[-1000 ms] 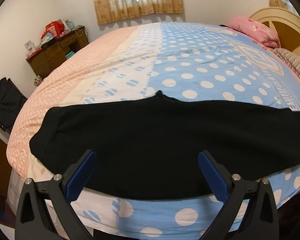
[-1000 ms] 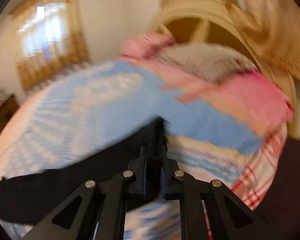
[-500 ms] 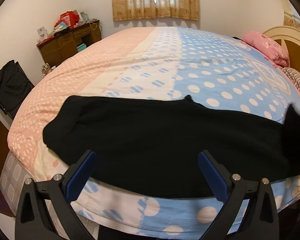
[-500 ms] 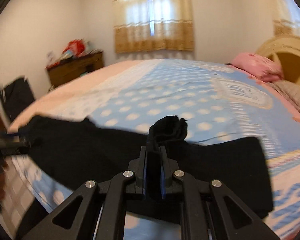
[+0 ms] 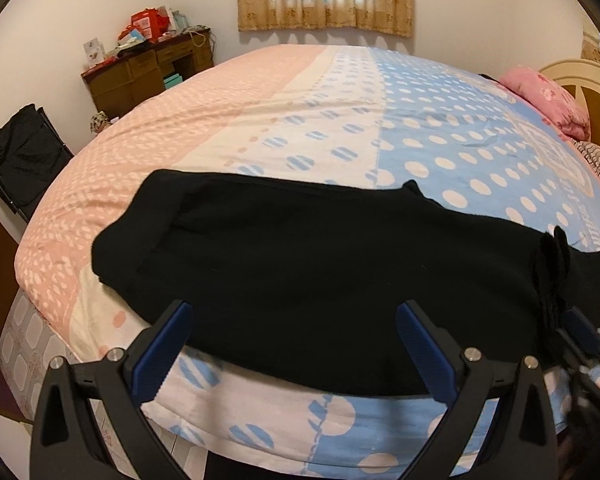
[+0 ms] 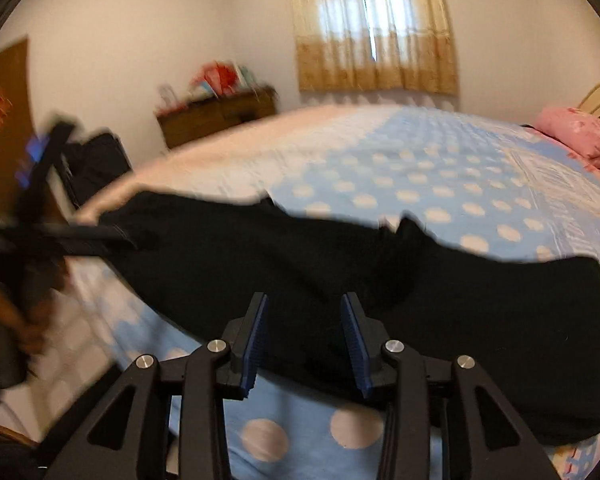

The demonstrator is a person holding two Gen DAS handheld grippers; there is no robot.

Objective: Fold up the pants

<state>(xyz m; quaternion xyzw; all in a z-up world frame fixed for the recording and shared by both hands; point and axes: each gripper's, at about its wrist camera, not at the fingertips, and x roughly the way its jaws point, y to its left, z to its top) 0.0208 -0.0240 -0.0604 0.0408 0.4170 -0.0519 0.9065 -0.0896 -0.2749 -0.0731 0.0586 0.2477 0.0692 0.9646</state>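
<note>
The black pants (image 5: 320,276) lay flat across the near edge of the polka-dot bedspread (image 5: 420,128), just ahead of both sets of jaws. The left gripper (image 5: 294,334) hung over the cloth's near hem with its jaws spread wide and nothing between them. The right gripper (image 6: 305,338) had its jaws parted, blue pads (image 6: 256,340) apart, black fabric showing beyond the gap but not pinched.

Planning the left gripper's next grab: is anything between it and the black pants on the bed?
Nothing visible is. The left gripper hangs open right over the near edge of the black pants, which lie spread on the bedspread. The open right gripper is off at the pants' right end.
</note>
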